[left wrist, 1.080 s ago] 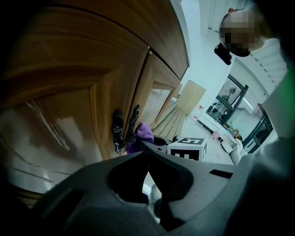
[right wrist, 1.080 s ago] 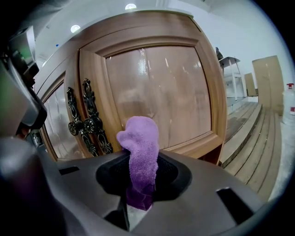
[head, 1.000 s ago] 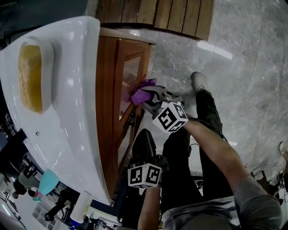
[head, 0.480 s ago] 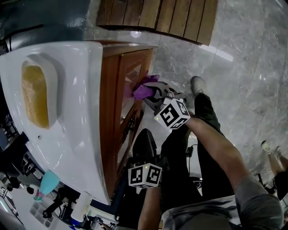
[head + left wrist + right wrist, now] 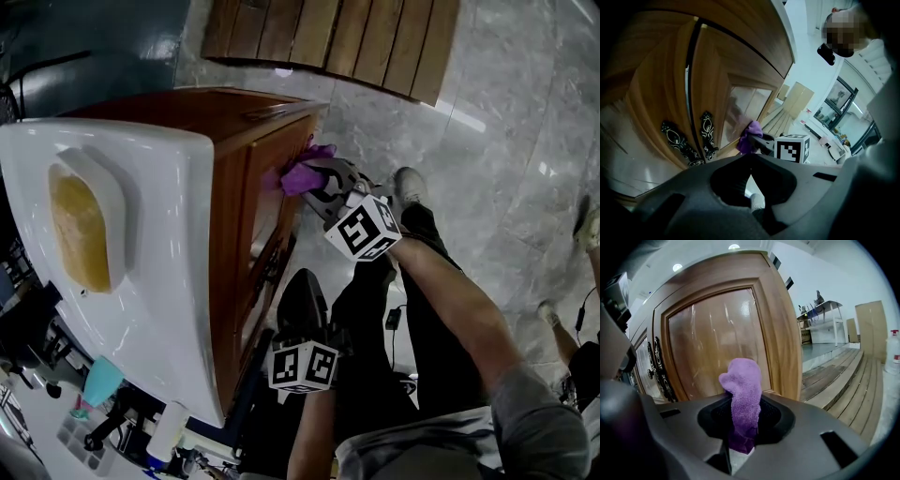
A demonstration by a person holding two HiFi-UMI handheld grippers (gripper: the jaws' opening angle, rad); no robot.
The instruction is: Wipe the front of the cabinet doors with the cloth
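Note:
My right gripper [image 5: 322, 180] is shut on a purple cloth [image 5: 302, 174] and holds it against the wooden cabinet door [image 5: 272, 159] near the door's upper outer corner. In the right gripper view the cloth [image 5: 742, 390] stands up from the jaws in front of the door's glass panel [image 5: 717, 338]. My left gripper [image 5: 300, 292] hangs lower, a short way out from the doors, shut on nothing. In the left gripper view, past my left gripper [image 5: 750, 182], are both doors, their ornate dark handles [image 5: 707, 136] and the cloth [image 5: 749, 137].
A white sink top [image 5: 159, 244] with a yellow basin [image 5: 80, 230] overhangs the cabinet. A wooden slat platform [image 5: 328, 37] lies beyond it on the grey marble floor [image 5: 497, 141]. The person's legs and shoe [image 5: 410, 183] are beside the cabinet. Bottles [image 5: 98, 380] stand at lower left.
The right gripper has slid the cloth along the door toward its top outer corner. The left gripper has stayed where it was.

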